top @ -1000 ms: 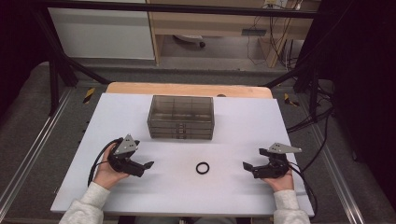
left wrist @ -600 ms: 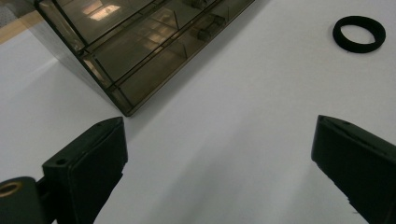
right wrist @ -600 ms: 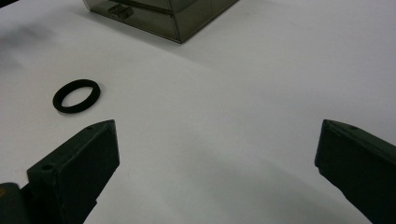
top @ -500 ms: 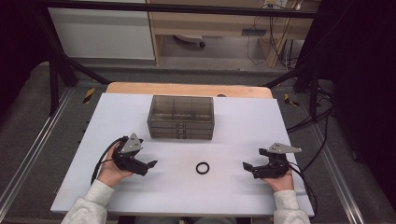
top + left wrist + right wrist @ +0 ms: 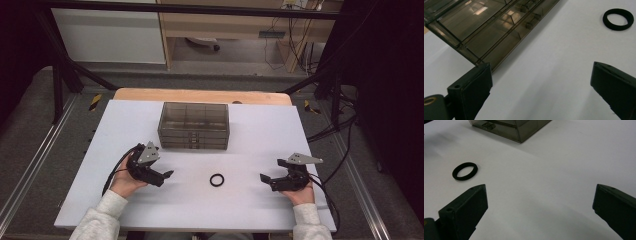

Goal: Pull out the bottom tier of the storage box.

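While both tongs (image 5: 169, 174) (image 5: 264, 178) gape empty, the frame crops the drawer box (image 5: 486, 30) beside the ring (image 5: 217, 180)

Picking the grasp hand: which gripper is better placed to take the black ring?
Probably left. Left gripper sits slightly nearer the black ring, open jaws aimed toward it. Right gripper is open too, marginally farther.

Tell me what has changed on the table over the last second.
The left gripper has slid along the table toward the black ring, jaws open, holding nothing. The right gripper has stayed where it was, open too. The ring and the smoky drawer box have not moved, and nothing was picked up or let go.
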Available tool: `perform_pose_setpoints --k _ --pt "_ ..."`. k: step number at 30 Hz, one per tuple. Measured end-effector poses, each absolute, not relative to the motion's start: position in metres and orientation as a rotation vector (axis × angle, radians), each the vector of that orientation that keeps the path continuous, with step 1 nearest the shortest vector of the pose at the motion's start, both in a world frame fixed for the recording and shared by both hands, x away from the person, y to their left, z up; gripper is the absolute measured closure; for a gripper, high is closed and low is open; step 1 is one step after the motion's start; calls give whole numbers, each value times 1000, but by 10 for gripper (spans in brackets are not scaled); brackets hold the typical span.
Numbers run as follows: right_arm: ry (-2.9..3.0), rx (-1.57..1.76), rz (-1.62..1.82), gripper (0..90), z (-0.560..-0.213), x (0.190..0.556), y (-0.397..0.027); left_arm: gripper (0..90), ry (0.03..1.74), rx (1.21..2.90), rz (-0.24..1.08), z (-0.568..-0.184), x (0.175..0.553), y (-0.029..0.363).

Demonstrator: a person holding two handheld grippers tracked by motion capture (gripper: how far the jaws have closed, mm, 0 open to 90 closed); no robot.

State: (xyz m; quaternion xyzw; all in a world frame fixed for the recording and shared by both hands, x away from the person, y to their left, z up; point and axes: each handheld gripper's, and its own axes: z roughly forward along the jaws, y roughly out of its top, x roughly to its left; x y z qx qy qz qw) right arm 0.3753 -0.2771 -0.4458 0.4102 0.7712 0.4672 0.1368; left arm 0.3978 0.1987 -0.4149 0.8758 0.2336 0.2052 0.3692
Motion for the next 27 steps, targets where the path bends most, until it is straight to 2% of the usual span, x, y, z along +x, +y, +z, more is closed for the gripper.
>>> perform_pose_setpoints --k 27 --pt "2230 1184 1354 4 -446 375 -277 50 508 2329 629 -416 407 169"
